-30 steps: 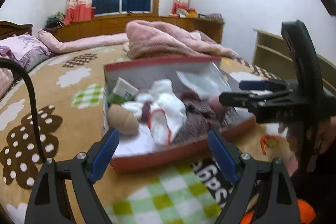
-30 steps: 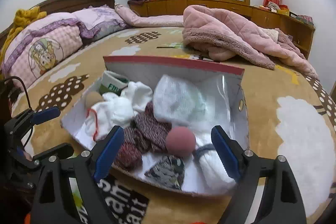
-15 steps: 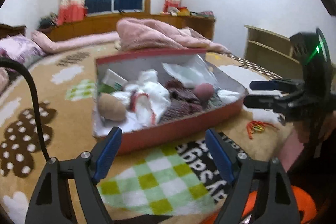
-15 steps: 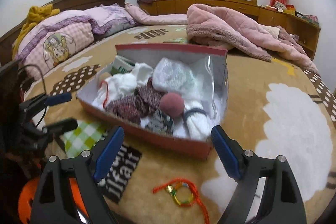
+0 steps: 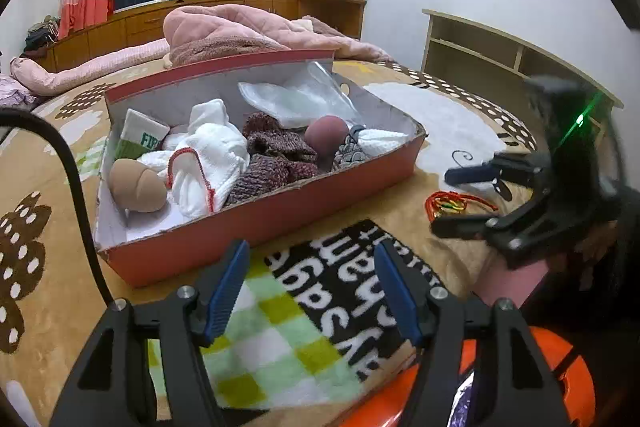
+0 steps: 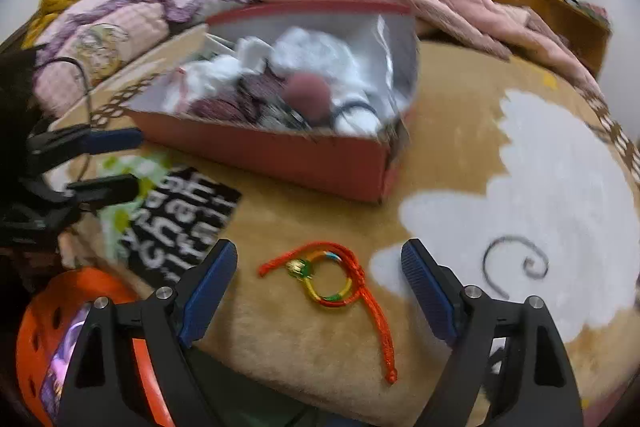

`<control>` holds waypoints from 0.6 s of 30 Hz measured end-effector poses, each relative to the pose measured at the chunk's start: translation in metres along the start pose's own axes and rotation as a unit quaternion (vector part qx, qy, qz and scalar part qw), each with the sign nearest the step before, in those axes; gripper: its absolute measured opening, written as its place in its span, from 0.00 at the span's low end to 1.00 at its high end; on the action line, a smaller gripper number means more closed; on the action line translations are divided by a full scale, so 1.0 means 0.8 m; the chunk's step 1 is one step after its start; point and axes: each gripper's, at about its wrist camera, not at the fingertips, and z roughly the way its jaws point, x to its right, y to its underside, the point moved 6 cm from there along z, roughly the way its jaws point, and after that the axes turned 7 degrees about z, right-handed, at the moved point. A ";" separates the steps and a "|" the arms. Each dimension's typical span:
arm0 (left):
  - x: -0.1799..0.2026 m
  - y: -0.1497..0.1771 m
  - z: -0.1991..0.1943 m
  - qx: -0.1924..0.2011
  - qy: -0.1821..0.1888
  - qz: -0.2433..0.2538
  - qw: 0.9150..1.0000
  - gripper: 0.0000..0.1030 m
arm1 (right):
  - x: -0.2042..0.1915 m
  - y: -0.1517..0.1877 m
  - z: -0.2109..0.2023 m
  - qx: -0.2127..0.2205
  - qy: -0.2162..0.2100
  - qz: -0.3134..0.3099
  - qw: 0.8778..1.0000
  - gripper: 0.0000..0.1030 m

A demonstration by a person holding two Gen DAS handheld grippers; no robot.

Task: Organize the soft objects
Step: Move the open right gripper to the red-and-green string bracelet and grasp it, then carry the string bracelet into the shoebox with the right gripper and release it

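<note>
A red cardboard box [image 5: 280, 211] [image 6: 304, 159] sits on the bed blanket, filled with soft things: white socks [image 5: 208, 163], maroon knit pieces [image 5: 276, 155], a tan ball [image 5: 138, 187], a dusty-pink ball [image 5: 326, 137] [image 6: 308, 99] and a clear plastic bag [image 5: 296, 99]. My left gripper [image 5: 312, 291] is open and empty, low over the blanket in front of the box. My right gripper [image 6: 320, 303] is open and empty, just above a red cord with a coloured ring [image 6: 332, 275] [image 5: 452, 203] lying right of the box.
A pink fleece blanket [image 5: 232, 31] is heaped behind the box. Pillows [image 6: 112, 27] lie at the bed's head. An orange object [image 6: 36, 331] sits at the near edge. A wooden shelf [image 5: 500, 55] stands beside the bed.
Both grippers have pulled back from the box toward the near bed edge. The right one has swung down over the red cord, which has come into view.
</note>
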 end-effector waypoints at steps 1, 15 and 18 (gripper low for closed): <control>0.000 -0.002 0.001 0.000 -0.002 0.001 1.000 0.67 | 0.000 0.001 0.004 0.002 0.005 0.003 1.000 0.84; -0.001 -0.003 0.002 0.005 -0.018 0.024 1.000 0.67 | -0.010 -0.014 0.015 0.031 0.010 0.000 0.999 0.06; -0.002 -0.002 0.002 0.003 -0.016 0.023 1.000 0.67 | -0.030 -0.011 0.011 0.028 -0.021 -0.016 0.999 0.06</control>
